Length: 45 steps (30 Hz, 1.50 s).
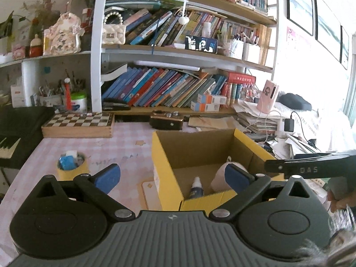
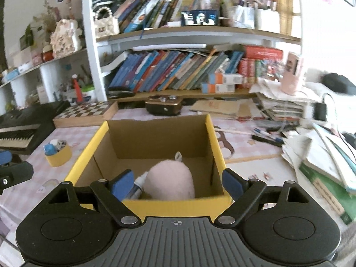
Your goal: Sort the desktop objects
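A yellow cardboard box (image 1: 164, 171) (image 2: 215, 146) stands open on the pink checked desk. Inside it lie a pink plush toy (image 2: 170, 180) (image 1: 219, 178) and a small white bottle with a dark label (image 1: 196, 190) (image 2: 139, 184). My left gripper (image 1: 172, 176) is open and empty, held just before the box's near left corner. My right gripper (image 2: 178, 182) is open and empty above the box's near wall, its fingers either side of the plush. A yellow tape roll holding small blue and white items (image 1: 72, 165) (image 2: 58, 152) sits left of the box.
A wooden chessboard box (image 1: 79, 123) and a dark small case (image 1: 166, 120) lie behind the box. A keyboard (image 2: 20, 129) is at the left edge. Stacks of papers and books (image 2: 322, 151), pens and cables crowd the right. Bookshelves rise behind.
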{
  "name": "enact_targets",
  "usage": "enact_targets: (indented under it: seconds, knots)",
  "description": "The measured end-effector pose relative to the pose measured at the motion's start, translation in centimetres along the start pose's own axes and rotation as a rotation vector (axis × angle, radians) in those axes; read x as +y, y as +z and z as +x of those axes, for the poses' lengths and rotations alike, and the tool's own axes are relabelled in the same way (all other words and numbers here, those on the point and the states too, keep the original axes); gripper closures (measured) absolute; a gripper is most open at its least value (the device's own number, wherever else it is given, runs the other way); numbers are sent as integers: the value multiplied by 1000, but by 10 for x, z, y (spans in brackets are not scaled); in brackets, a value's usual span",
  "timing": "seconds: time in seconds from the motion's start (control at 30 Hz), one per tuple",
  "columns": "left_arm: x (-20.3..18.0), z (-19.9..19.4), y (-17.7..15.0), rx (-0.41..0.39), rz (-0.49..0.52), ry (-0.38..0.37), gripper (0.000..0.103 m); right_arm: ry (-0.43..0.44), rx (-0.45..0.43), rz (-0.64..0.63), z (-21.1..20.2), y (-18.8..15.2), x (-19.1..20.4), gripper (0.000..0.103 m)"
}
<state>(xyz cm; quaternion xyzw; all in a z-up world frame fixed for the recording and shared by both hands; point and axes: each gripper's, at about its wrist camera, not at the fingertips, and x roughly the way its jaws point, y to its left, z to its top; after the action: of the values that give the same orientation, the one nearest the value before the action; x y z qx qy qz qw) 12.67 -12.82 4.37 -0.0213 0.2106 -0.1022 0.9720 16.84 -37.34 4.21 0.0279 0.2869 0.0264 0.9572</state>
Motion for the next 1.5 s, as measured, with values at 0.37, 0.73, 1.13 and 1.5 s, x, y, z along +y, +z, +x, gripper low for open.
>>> enact_targets:
  seconds: [0.37, 0.73, 1.13, 1.5]
  knots:
    - [34, -30, -28, 68, -11, -22, 2, -85, 52, 84, -34, -43, 28, 14]
    - [66, -53, -59, 114, 12, -7, 2, -117, 101, 143, -58, -88, 81, 14]
    - [95, -75, -90, 186, 38, -17, 2, -114, 159, 116, -70, -127, 137, 14]
    - [122, -94, -108, 226, 28, 1, 2, -68, 203, 80, -71, -143, 176, 14]
